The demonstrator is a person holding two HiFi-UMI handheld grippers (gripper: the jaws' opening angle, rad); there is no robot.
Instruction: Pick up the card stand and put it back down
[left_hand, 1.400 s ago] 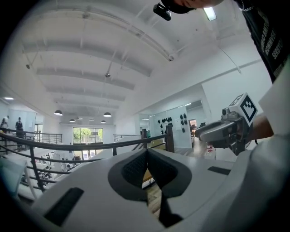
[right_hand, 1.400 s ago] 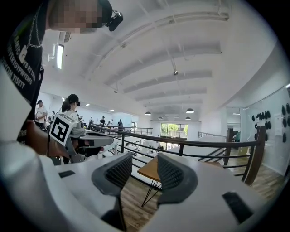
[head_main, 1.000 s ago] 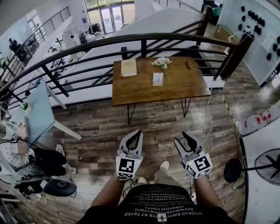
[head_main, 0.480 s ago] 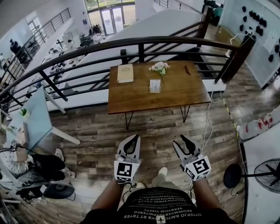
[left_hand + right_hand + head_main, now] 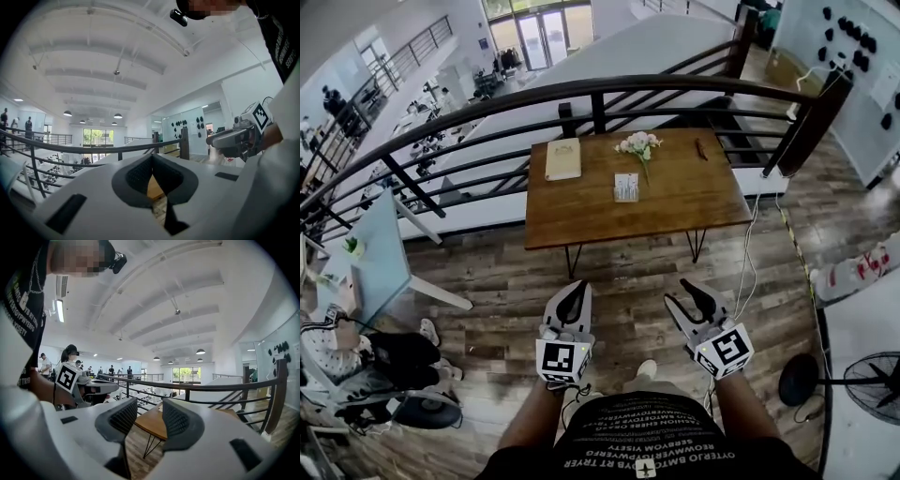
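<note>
One wooden table [image 5: 675,202] at upper centre, on plank floor [image 5: 628,262], set against a black railing [image 5: 609,86] over an open hall. Card stand [image 5: 626,187] mid-table, flowers [image 5: 637,145] just behind it, book [image 5: 563,158] at left, pen [image 5: 701,148] at right. Cable [image 5: 745,253] trails past the right legs; fan [image 5: 872,380] lower right. Floor separates table from both grippers, low centre: left gripper [image 5: 577,288] tips pressed together, empty; right gripper [image 5: 682,292] jaws spread, empty.

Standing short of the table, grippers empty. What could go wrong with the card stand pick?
1. The flowers lie close beside the card stand; a reach may knock them.
2. A cable trails over the floor by the table: possible trip.
3. The card stand looks thin, so a nudge may tip it.
</note>
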